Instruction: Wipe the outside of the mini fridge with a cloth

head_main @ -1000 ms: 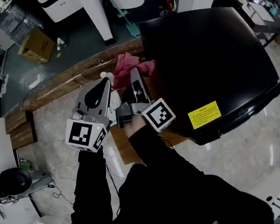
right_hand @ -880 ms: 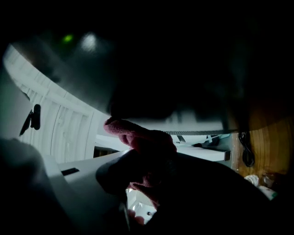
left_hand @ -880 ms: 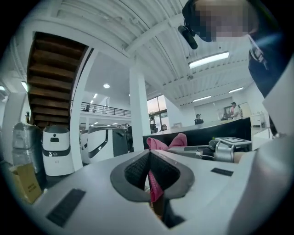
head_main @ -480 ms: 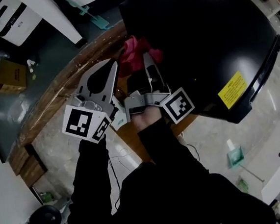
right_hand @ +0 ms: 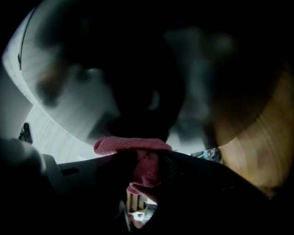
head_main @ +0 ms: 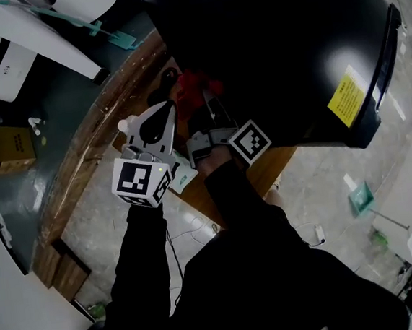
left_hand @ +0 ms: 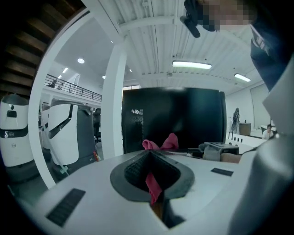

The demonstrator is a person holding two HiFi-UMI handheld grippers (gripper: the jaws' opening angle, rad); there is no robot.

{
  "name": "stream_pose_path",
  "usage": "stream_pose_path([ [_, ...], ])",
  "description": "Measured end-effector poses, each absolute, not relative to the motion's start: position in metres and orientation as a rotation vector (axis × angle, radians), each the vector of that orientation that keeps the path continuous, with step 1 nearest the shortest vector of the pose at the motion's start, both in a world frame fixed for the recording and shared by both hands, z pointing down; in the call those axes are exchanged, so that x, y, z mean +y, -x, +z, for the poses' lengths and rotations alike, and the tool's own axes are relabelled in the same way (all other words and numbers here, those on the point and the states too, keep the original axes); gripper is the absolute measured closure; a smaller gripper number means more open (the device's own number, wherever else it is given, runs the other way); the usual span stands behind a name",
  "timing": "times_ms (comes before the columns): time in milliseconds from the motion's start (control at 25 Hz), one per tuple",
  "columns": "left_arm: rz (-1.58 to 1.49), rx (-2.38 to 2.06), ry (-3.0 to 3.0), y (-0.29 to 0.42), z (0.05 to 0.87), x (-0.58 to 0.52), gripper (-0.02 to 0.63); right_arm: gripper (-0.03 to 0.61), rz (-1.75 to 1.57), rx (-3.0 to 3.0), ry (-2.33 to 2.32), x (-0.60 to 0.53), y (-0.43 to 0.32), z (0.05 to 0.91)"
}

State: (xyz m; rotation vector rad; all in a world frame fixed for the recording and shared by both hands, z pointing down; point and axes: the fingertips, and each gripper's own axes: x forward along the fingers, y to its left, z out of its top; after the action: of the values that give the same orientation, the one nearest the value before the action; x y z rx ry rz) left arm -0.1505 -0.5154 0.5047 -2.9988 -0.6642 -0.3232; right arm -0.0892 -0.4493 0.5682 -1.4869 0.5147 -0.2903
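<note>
The black mini fridge [head_main: 275,52] fills the upper right of the head view, with a yellow label [head_main: 348,96] on it. A red cloth [head_main: 193,88] lies bunched against its left side. My right gripper [head_main: 211,102] is shut on the cloth [right_hand: 138,156], close to the dark fridge wall. My left gripper [head_main: 168,108] sits just to the left, its tip touching the cloth's edge. In the left gripper view a red strip shows between the shut jaws of the left gripper [left_hand: 154,181], with more of the cloth [left_hand: 161,142] beyond, in front of the fridge [left_hand: 174,117].
The fridge stands on a wooden bench [head_main: 114,111] with a curved edge. White machines [head_main: 5,35] and a cardboard box [head_main: 8,147] are on the green floor to the left. A teal item [head_main: 360,198] lies on the pale floor at the right. A white pillar [left_hand: 112,101] stands left of the fridge.
Both grippers and the cloth have kept together against the fridge's left side while the head view swung, so the fridge now looms larger and the cloth looks darker and more tucked in.
</note>
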Motion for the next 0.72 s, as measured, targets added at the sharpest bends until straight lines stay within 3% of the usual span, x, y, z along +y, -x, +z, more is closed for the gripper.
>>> stream_pose_path([
  [400,-0.626,-0.673,2.979,0.137,0.620,-0.516,0.607,0.449,-0.403,0.296,1.470,-0.446,0.089,0.693],
  [720,-0.792,-0.730,2.969,0.130,0.663,-0.513,0.607,0.449,-0.543,0.136,1.514,-0.443,0.087,0.779],
])
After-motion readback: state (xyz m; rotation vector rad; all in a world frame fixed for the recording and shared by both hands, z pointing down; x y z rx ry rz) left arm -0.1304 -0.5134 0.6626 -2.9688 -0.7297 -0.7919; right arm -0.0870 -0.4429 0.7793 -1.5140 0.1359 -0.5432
